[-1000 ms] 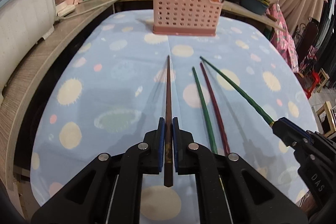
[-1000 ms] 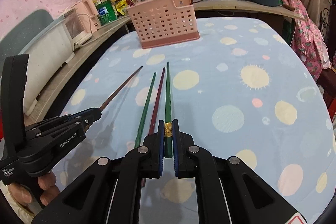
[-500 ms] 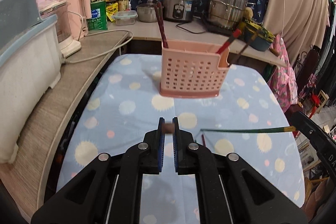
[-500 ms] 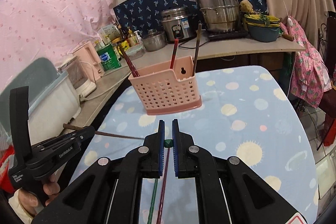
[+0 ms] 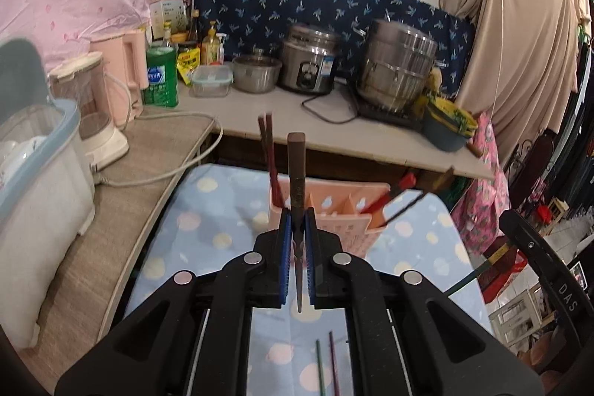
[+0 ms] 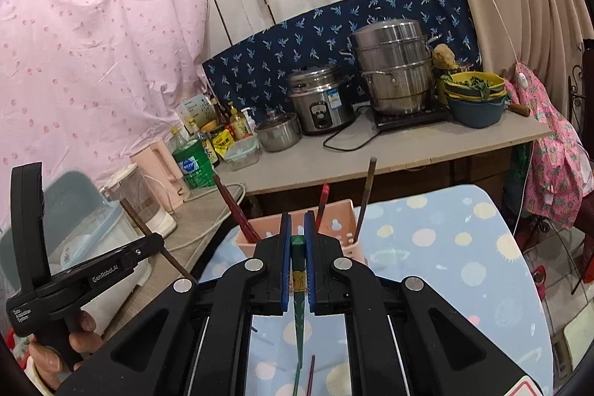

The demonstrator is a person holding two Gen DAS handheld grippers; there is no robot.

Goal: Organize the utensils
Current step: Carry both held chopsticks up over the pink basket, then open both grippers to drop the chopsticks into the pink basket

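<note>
We note the left claw (image 5: pixel 297 247) clamped on a dark brown square-section chopstick (image 5: pixel 296 173); the stick stands near upright, thick end up, thin tip poking out below the blue pads; in the right wrist view the same claw (image 6: pixel 157 244) shows at the left, gripped by a person's hand (image 6: pixel 67 340), the brown stick slanting through it.

Right claw (image 6: pixel 297 258) pressed shut on a dark green chopstick with a gold band (image 6: pixel 297 270); butt end sits between the pads, tapering shaft hangs down toward the cloth; from the left wrist view we see only a short stretch of that green stick (image 5: pixel 471 275) and the black body of the right tool at the right edge.

Pink perforated plastic utensil basket (image 6: pixel 341 221) stands toward the far end of the bench (image 6: pixel 445 266), which is covered with a light blue cloth with pale dots; basket is divided into compartments; a pair of reddish-brown chopsticks (image 5: pixel 269 166) leans in its left compartment, a red-ended stick (image 5: pixel 389 195) and a dark stick (image 6: pixel 365 195) lean in the right part.

On the cloth near the close edge, below both claws, lie a green chopstick (image 5: pixel 320 370) and a maroon chopstick (image 5: pixel 333 366), side by side, near parallel.

Behind the bench a grey counter (image 5: pixel 260 106) carries a steel rice cooker (image 5: pixel 310 65) and a stacked steel steamer pot (image 5: pixel 399 65).
</note>
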